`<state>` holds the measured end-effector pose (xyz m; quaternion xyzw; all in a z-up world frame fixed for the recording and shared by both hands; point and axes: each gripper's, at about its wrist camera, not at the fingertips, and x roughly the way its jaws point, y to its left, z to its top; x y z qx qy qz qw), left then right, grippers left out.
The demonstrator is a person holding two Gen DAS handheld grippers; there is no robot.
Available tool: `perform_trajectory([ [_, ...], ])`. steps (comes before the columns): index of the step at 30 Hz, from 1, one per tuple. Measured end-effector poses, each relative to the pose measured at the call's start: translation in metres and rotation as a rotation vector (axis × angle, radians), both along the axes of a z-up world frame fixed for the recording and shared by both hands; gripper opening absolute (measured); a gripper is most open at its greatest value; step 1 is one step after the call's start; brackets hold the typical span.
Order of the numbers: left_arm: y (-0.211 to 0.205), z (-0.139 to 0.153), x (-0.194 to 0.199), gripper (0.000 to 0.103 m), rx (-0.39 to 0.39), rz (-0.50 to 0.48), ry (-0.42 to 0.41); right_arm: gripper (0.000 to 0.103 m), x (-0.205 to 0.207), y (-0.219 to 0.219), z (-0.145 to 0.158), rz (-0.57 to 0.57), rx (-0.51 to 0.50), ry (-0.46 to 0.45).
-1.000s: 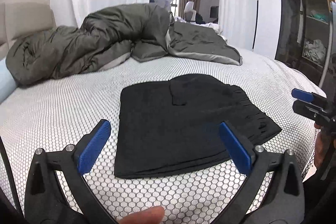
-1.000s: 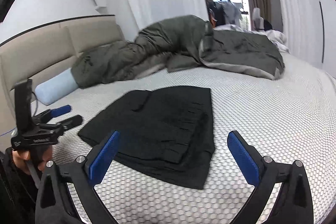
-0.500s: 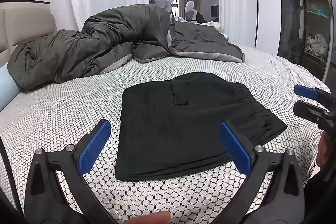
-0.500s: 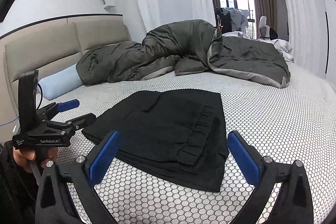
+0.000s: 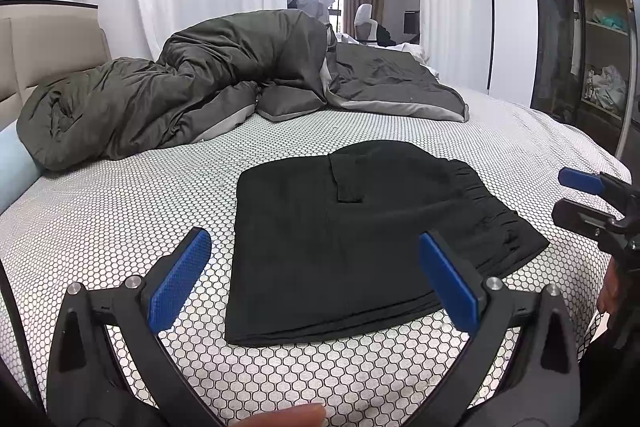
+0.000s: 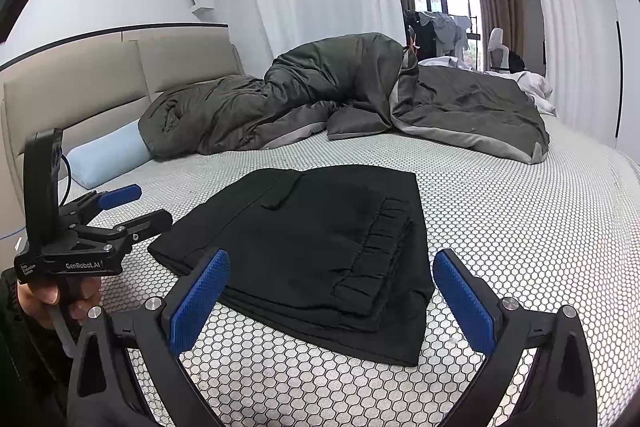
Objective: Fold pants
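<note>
Black frames on both grippers, silver screws at the joints. The left gripper (image 5: pixel 314 283) wears textured blue pads on its fingers (image 5: pixel 178 281); same on the right gripper (image 6: pixel 330 301). White "GenRobot.AI" lettering marks the left body. Bare skin on the left hand (image 6: pixel 52 301), dark sleeve behind.

Left-wrist view: right gripper (image 5: pixel 576 195) cut off at right edge. Light-blue pillow (image 5: pixel 14 163) clipped at left edge, partly under duvet (image 5: pixel 160 99). Wardrobe shelf contents (image 5: pixel 604 87), upper right, too blurred to identify. Fingertip (image 5: pixel 288 415) cropped at bottom.
</note>
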<state>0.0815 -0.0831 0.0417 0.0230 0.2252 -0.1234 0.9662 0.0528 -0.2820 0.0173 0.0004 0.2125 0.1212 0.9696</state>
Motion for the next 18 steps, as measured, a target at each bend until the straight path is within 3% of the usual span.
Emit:
perform_trajectory([
  [18,0.0043,0.0000,0.0028,0.102,0.004,0.000,-0.002,0.103,0.0044,-0.0001,-0.0037,-0.007,-0.014,0.022],
])
